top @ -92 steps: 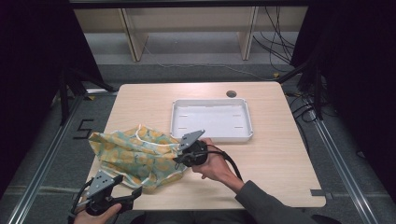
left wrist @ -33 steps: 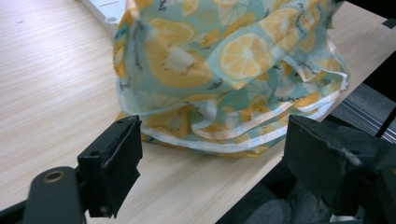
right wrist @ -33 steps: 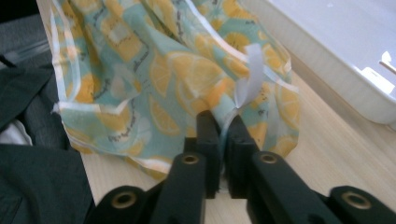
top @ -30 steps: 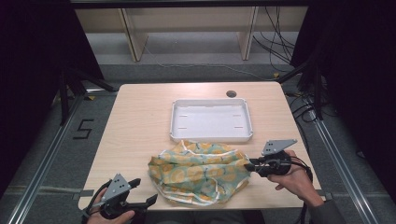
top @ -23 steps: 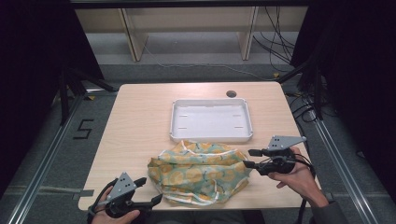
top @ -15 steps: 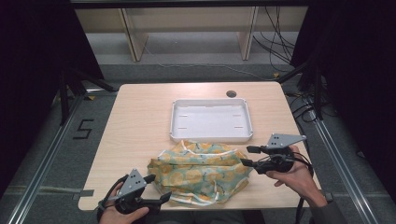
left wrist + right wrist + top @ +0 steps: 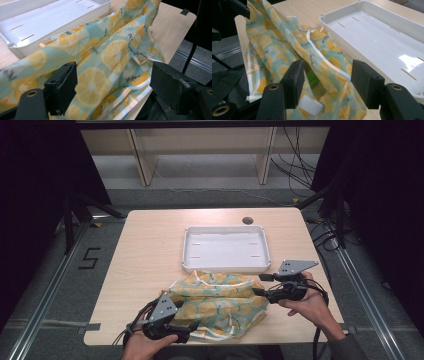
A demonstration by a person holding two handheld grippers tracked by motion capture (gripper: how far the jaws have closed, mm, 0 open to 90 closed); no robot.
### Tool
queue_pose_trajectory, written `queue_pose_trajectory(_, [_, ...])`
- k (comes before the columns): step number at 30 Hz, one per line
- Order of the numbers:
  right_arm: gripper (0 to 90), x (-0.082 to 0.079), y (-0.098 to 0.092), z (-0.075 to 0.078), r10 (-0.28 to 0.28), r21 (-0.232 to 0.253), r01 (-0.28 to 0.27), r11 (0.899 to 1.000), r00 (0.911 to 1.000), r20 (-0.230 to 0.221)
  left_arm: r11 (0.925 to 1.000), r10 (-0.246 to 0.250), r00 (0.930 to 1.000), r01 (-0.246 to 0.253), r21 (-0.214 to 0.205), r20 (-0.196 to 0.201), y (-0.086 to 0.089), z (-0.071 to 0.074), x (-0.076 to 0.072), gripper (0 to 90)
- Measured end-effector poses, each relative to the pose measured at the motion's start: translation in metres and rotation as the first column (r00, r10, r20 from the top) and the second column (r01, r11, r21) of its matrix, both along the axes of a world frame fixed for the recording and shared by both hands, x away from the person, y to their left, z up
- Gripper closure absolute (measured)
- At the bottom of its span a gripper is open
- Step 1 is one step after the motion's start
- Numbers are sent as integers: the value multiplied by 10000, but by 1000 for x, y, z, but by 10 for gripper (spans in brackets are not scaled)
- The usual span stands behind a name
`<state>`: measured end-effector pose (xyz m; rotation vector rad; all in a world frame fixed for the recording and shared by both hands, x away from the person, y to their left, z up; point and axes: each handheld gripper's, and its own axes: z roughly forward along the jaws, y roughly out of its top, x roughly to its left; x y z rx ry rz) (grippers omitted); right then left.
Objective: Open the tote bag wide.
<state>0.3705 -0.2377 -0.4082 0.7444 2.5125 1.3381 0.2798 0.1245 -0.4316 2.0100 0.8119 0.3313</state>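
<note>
A crumpled cloth (image 7: 220,301) printed with lemon slices on pale green lies on the front half of the wooden table (image 7: 150,250), just in front of a white tray (image 7: 226,268). My left gripper (image 7: 189,332) is at the cloth's front-left edge. Its jaws stand open, and in the left gripper view (image 7: 113,82) the cloth (image 7: 100,62) fills the gap between them. My right gripper (image 7: 261,285) is at the cloth's right edge, also open. In the right gripper view (image 7: 329,82) folds of the cloth (image 7: 287,50) and a small white label lie between its jaws.
The empty shallow tray (image 7: 382,37) sits behind the cloth, its near rim touching the fabric (image 7: 50,22). A round cable hole (image 7: 247,220) is at the table's back edge. The table's front edge runs close under both hands.
The cloth was dragged from the table's left to front centre by the right gripper, which then let go and stands open. The left gripper slid right until its jaws reached the cloth.
</note>
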Motion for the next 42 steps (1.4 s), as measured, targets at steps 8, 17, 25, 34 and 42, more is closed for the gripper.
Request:
queue_pose_trajectory(8, [444, 2, 4, -1, -77, -67, 76, 9999, 9998, -177, 9977, -532, 9984, 524, 439, 171, -15, 0, 10, 239])
queue_pose_trajectory(17, [438, 9, 19, -1, 291, -359, -292, 9989, 9996, -40, 9902, -684, 9977, 678, 1219, 3, -34, -15, 28, 251])
queue_pose_trajectory(25, [437, 16, 41, -6, 818, -568, -817, 9950, 9966, -8, 9765, -845, 9964, 835, 1985, -35, -43, -25, 47, 336])
queue_pose_trajectory(34, [462, 25, 65, -14, 1588, -1304, -1626, 9780, 9865, -393, 9598, -1669, 9860, 1619, 2294, 21, -47, -28, 49, 771])
queue_pose_trajectory(42, [622, 32, 93, -24, 2427, -2118, -2518, 9443, 9677, -684, 9476, -2296, 9732, 2258, 2258, -95, -37, -19, 33, 890])
